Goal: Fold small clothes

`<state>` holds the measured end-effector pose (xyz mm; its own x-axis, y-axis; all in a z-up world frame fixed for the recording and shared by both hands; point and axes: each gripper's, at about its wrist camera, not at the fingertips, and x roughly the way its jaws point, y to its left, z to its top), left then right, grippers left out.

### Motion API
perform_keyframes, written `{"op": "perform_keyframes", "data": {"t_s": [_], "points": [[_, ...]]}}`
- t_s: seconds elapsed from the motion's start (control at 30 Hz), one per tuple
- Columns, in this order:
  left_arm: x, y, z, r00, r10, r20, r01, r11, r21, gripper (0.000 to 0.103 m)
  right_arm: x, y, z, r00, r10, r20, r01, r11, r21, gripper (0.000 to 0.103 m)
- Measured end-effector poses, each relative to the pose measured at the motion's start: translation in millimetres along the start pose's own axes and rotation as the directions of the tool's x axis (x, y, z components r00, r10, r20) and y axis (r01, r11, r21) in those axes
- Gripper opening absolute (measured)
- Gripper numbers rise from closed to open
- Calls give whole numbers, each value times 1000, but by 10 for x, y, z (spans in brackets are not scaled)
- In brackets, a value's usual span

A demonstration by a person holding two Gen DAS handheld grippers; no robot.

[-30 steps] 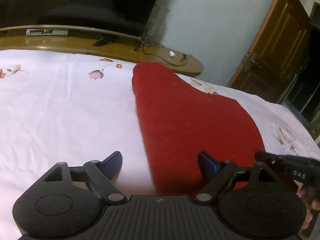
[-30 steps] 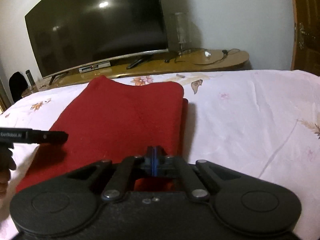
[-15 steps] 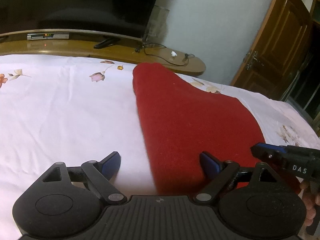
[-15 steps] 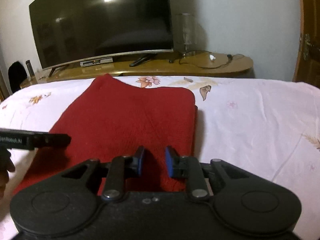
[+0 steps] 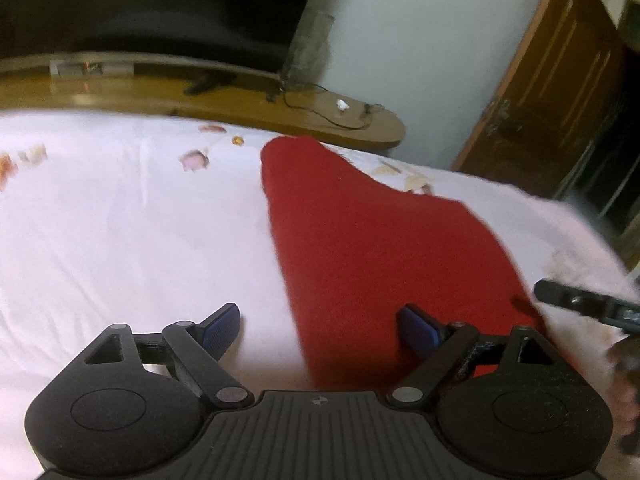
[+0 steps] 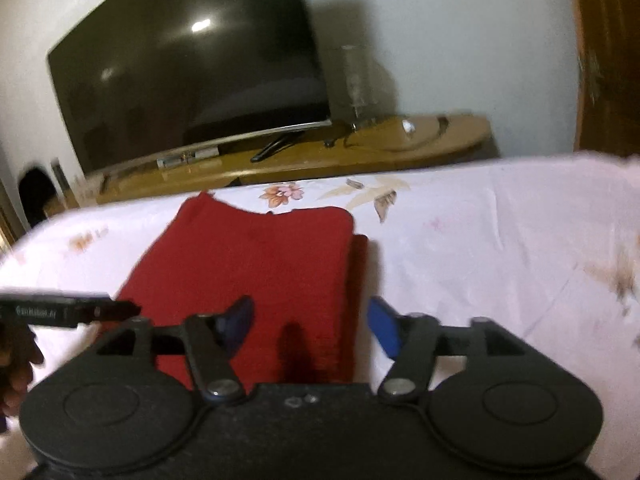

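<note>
A red knit garment (image 5: 380, 248) lies folded flat on the white floral bedsheet (image 5: 120, 232); it also shows in the right wrist view (image 6: 256, 264). My left gripper (image 5: 320, 328) is open and empty, its jaws straddling the garment's near left edge. My right gripper (image 6: 312, 324) is open and empty, just above the garment's near right edge. The tip of the right gripper (image 5: 580, 304) shows at the right of the left wrist view. The tip of the left gripper (image 6: 68, 310) shows at the left of the right wrist view.
A wooden TV bench (image 6: 320, 156) with a large dark television (image 6: 192, 80), cables and a glass vase (image 6: 356, 84) stands beyond the bed. A wooden door (image 5: 552, 92) is to the right.
My right gripper has opened from shut to wide open and let the garment's edge go. Both grippers have lifted and pulled back slightly. The garment stays flat.
</note>
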<state>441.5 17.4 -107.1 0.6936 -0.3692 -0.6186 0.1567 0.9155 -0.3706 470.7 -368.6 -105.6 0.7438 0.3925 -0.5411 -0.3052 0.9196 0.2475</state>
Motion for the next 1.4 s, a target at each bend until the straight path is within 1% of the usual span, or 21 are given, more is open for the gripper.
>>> {"op": "perform_keyframes", "data": {"t_s": [0.03,0.07,0.13,0.2,0.27,0.3,0.37,0.43,0.5,0.63,0.67,0.7,0.73,0.8,0.83,0.9,1.0,1.13,1.2,1.27,1.4], "points": [[3,81,3,999,-37,-11,37,998,-43,83,0,-125,17,999,31,-11,-31,998,60,64],[19,182,-4,997,-77,-24,74,992,-101,74,6,-248,24,998,66,-20,-63,991,121,64],[87,394,-27,985,-167,-49,151,962,-227,72,48,-451,8,991,123,-46,-111,971,211,64],[149,514,-57,969,-240,-57,213,931,-296,72,132,-598,-38,980,184,-74,-158,949,271,64],[199,577,-58,955,-290,-66,254,910,-327,72,251,-752,-106,959,269,-93,-218,903,371,64],[218,586,-48,950,-303,-72,264,907,-327,72,308,-810,-142,949,298,-103,-231,881,414,64],[260,570,-24,944,-317,-89,277,910,-308,72,398,-865,-191,938,328,-111,-247,859,449,64],[312,513,-12,941,-321,-104,283,918,-277,73,452,-911,-193,926,365,-95,-279,833,478,62],[363,476,4,938,-329,-108,292,918,-268,77,540,-902,-164,911,398,-106,-300,818,491,57],[473,378,51,932,-346,-108,312,917,-246,78,729,-795,-83,886,439,-146,-329,819,470,54],[505,343,59,932,-347,-110,315,920,-233,75,764,-766,-59,882,446,-150,-335,819,466,54],[527,321,64,934,-340,-112,310,925,-220,64,787,-759,-56,878,454,-151,-343,818,462,53],[528,313,61,937,-329,-114,301,929,-214,59,795,-755,-55,876,459,-150,-348,815,463,50],[555,318,63,936,-336,-108,307,926,-221,52,801,-751,-62,877,459,-143,-351,815,462,45],[565,308,65,937,-332,-105,304,928,-217,51,795,-742,-70,880,454,-139,-350,818,457,42],[511,250,64,943,-321,-91,298,934,-197,45,740,-700,-81,888,439,-134,-344,830,440,39],[343,264,93,942,-332,-52,315,927,-203,41,618,-582,-6,894,437,-96,-363,834,415,36],[-73,345,204,943,-332,-3,327,930,-170,41,401,-318,186,887,459,-58,-409,837,363,35],[-356,477,269,946,-325,20,324,933,-155,41,329,-125,280,874,484,-42,-443,829,342,35],[-612,644,311,953,-301,34,303,942,-146,41,320,110,345,856,516,-31,-478,814,330,35],[-1136,1140,259,974,-223,39,226,960,-165,41,483,688,302,818,573,-38,-531,780,330,35]]}}
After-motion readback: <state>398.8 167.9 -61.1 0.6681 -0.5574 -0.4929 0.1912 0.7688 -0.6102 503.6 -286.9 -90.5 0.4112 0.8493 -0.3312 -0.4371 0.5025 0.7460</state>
